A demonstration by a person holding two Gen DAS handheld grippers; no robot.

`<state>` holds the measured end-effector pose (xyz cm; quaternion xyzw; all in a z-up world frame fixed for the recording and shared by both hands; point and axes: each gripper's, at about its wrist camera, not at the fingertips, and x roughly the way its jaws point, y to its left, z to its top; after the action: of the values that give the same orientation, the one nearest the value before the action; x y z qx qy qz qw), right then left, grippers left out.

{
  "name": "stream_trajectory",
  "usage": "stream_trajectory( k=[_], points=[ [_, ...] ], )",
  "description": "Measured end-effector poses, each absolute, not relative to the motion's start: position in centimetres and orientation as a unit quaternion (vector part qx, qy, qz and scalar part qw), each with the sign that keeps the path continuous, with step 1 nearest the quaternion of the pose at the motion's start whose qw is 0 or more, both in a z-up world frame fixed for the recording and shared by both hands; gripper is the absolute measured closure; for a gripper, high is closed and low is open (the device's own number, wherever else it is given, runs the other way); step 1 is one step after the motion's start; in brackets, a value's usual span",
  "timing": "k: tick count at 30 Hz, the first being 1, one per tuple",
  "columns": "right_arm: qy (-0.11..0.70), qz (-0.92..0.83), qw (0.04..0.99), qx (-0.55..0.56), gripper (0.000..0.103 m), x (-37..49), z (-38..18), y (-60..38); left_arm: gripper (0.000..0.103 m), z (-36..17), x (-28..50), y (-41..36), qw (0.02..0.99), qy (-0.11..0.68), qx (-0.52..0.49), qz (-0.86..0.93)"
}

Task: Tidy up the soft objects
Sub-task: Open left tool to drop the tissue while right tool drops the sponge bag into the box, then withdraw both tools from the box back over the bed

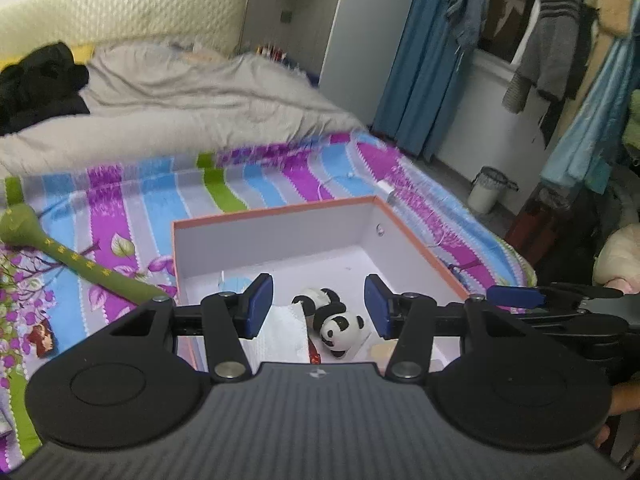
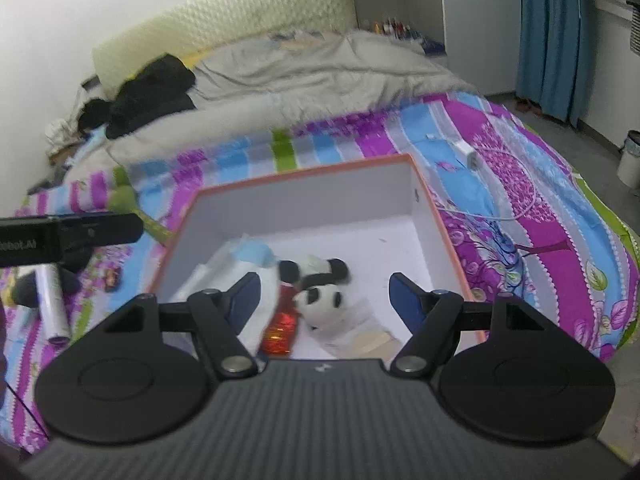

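Done: plush panda lies in the orange-rimmed box on the bed.
Left: green plush snake, probably still unsorted.
Tools: left tool and right tool both apart, empty.

My left gripper hangs over the orange-rimmed box on the striped bedsheet, its blue-padded fingers apart with nothing between them. Below them in the box a panda plush lies beside a white cloth. A green plush snake lies on the sheet left of the box. My right gripper shows at the right edge.
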<state>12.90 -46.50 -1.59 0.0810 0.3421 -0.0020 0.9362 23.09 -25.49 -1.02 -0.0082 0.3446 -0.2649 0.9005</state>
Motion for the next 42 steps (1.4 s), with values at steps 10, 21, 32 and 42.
stream_trajectory(
  k=[10,21,32,42],
  points=[
    [0.285,0.009,0.955,0.084,0.03,7.2,-1.0,-42.4,0.046,0.6,15.5,-20.6,0.92,0.29,-0.038,-0.262],
    [0.279,0.061,0.957,0.058,0.03,2.9,-2.4,-35.5,0.046,-1.1,7.9,-11.4,0.931,0.291,-0.081,-0.203],
    [0.294,0.111,0.948,0.056,0.03,0.0,-4.0,-30.2,0.046,-2.2,2.3,-4.8,0.938,0.298,-0.095,-0.149],
    [0.311,0.135,0.94,0.04,0.03,-2.2,-5.5,-27.5,0.046,-5.6,-1.0,-2.5,0.926,0.335,-0.125,-0.121]
  ],
)
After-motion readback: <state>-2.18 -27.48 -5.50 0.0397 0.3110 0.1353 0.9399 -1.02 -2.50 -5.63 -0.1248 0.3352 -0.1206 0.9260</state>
